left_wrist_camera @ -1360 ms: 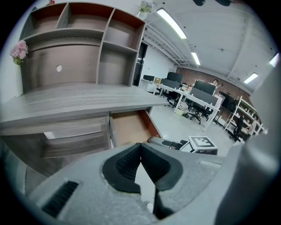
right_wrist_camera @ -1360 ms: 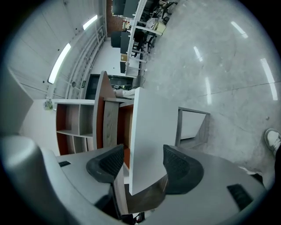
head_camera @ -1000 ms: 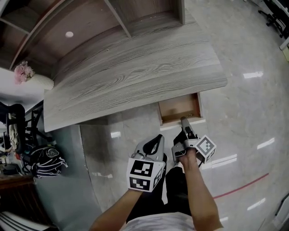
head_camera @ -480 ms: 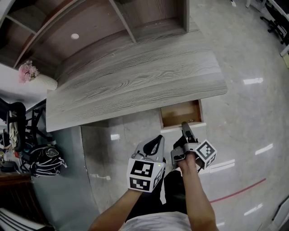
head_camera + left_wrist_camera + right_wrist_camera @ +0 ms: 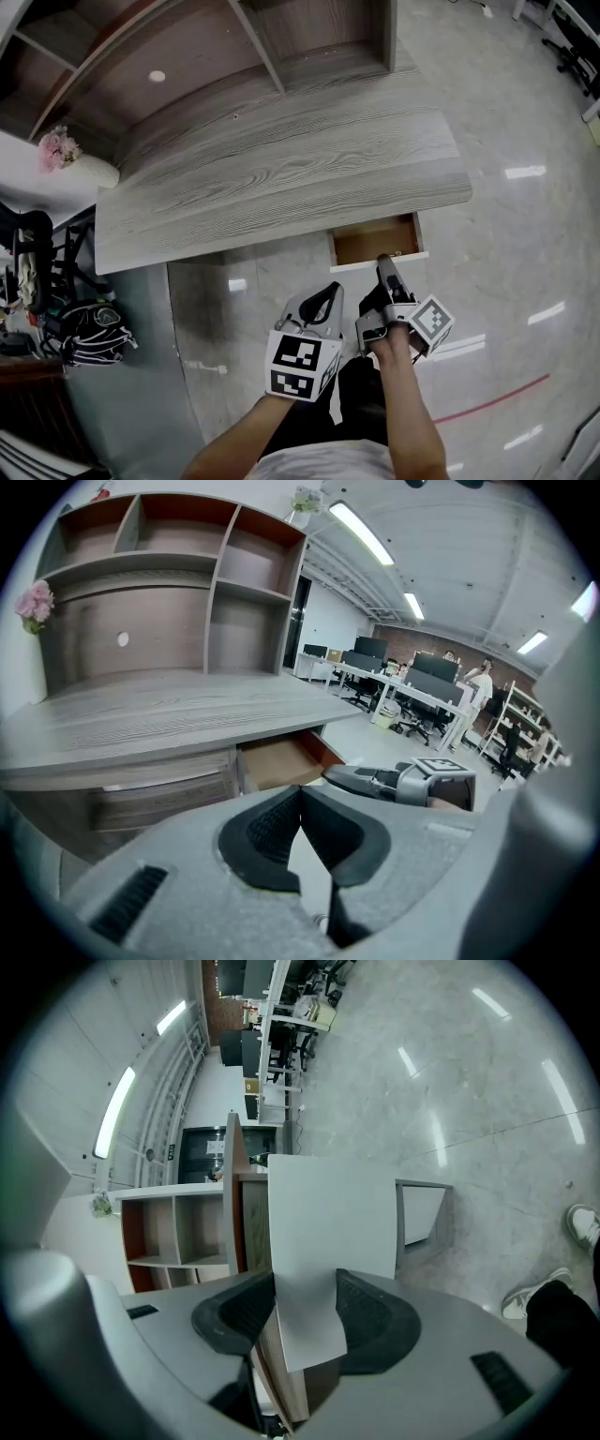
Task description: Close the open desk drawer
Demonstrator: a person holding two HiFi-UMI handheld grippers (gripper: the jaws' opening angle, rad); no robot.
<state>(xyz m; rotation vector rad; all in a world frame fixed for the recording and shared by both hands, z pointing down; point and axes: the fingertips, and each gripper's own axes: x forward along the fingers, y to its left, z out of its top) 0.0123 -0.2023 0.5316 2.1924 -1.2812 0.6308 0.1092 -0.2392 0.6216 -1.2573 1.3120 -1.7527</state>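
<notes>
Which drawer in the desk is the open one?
The drawer on the right in the left gripper view: it sticks out and its brown inside shows. The grey drawer beside it sits flush, shut.

Most of the drawer (image 5: pixel 375 239) lies hidden under the front edge of the bench (image 5: pixel 281 178), and only its outer end shows. In the right gripper view its front panel (image 5: pixel 328 1232), gripped by the right tongs (image 5: pixel 305 1314), vanishes behind their body. The shelf unit (image 5: pixel 309 37) is cut off by the head view's top edge. Far-off people (image 5: pixel 483 677) are too small to make out.
</notes>
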